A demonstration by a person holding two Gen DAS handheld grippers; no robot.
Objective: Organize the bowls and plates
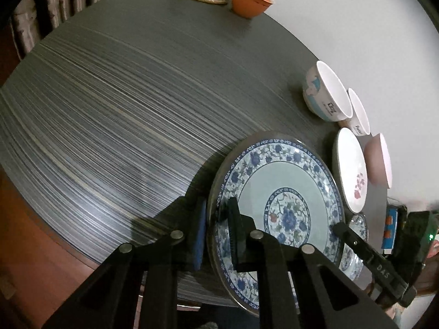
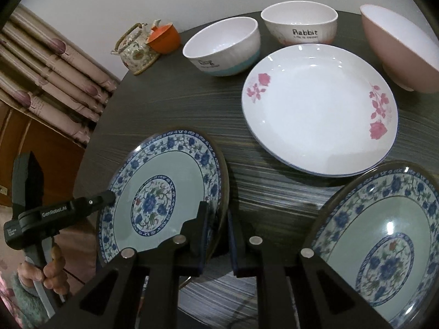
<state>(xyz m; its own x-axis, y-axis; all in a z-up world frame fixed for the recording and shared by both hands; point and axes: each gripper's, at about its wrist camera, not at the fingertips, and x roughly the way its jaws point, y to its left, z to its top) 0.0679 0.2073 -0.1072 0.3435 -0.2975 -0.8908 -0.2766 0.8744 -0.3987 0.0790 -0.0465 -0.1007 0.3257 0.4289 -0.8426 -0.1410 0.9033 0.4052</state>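
Both grippers hold one blue-and-white floral plate (image 1: 277,203) (image 2: 164,200), tilted above the dark round table (image 1: 123,109). My left gripper (image 1: 216,230) is shut on its near rim. My right gripper (image 2: 216,235) is shut on the opposite rim, and also shows in the left wrist view (image 1: 338,227). A second blue-and-white plate (image 2: 384,241) lies at the lower right. A white plate with pink roses (image 2: 321,109) lies behind. A "Dog" bowl (image 2: 222,46), a "Rabbit" bowl (image 2: 299,24) and a pink bowl (image 2: 397,52) stand at the back.
A floral teapot (image 2: 135,52) and an orange lidded cup (image 2: 164,38) stand at the table's far edge. Curtains (image 2: 55,76) hang at the left. A white wall lies behind the table.
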